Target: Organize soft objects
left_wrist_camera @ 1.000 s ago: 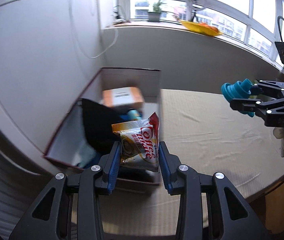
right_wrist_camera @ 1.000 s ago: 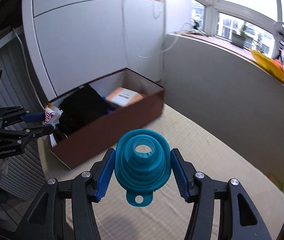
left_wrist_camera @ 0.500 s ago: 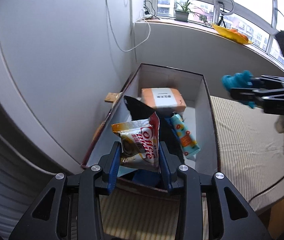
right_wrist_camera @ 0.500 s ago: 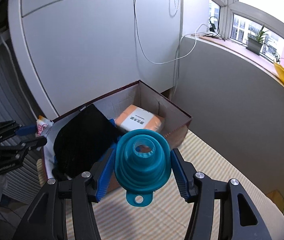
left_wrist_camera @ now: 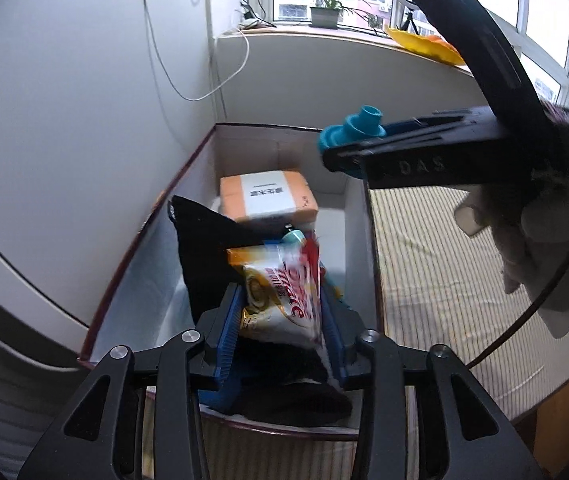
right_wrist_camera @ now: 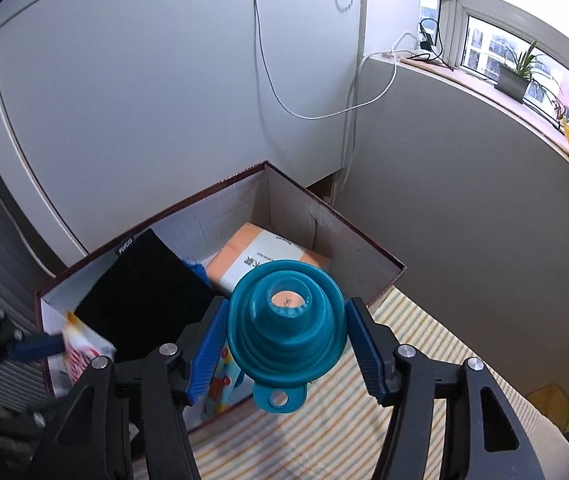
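Your left tool (left_wrist_camera: 280, 320) hangs over the near end of the open box (left_wrist_camera: 358, 208), its jaws opening with the coffee sachet (left_wrist_camera: 284, 292) between them; the left pad looks just off it, the right pad's contact is blurred. Your right tool (right_wrist_camera: 286, 340) hovers over the box's near wall, jaws opening around the teal funnel (right_wrist_camera: 284, 320), gaps showing on both sides. Inside lie a black cloth (right_wrist_camera: 140, 292) and an orange packet (left_wrist_camera: 268, 196).

1. Left gripper (left_wrist_camera: 280, 312) tilts downward, its jaws opening, a coffee sachet (left_wrist_camera: 284, 300) between them.
2. Right gripper (right_wrist_camera: 286, 340) tilts downward, jaws opening around a teal collapsible funnel (right_wrist_camera: 284, 320).
3. A white-gloved hand (left_wrist_camera: 532, 232) grips the right gripper's handle.
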`<action>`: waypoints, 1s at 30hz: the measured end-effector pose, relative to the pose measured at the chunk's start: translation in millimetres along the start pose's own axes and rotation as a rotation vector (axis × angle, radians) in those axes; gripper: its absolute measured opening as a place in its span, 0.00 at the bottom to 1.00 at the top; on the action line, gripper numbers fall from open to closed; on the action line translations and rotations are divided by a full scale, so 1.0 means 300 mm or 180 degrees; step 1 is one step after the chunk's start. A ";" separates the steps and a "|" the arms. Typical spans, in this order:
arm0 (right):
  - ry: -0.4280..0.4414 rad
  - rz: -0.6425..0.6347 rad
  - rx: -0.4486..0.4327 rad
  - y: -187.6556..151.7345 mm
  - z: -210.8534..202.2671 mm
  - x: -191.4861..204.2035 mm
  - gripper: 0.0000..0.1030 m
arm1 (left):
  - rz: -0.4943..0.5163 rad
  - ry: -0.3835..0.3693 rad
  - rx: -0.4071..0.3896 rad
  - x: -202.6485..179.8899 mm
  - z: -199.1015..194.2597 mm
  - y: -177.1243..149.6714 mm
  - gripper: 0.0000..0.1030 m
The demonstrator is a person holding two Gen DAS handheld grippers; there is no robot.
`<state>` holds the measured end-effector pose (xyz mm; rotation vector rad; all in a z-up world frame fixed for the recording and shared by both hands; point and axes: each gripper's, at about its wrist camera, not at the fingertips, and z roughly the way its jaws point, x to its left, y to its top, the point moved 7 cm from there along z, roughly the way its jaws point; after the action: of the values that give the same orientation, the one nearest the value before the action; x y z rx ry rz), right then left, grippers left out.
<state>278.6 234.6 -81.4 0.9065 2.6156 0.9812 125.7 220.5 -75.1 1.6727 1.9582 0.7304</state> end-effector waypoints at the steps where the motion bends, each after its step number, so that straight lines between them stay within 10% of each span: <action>1: 0.0001 -0.0010 -0.0001 0.005 0.002 0.001 0.58 | -0.0001 0.0004 0.0024 -0.002 0.003 -0.001 0.41; 5: -0.0065 0.0018 -0.0090 0.018 -0.012 -0.003 0.73 | -0.0061 0.0028 -0.0008 0.002 -0.012 -0.004 0.65; 30: -0.0060 0.0139 -0.0088 -0.200 -0.212 -0.048 0.75 | -0.0100 -0.0013 -0.0142 -0.062 -0.153 -0.104 0.65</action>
<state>236.9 157.0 -72.6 0.9655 2.5704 1.0121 75.4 194.0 -61.0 1.6125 1.9467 0.7529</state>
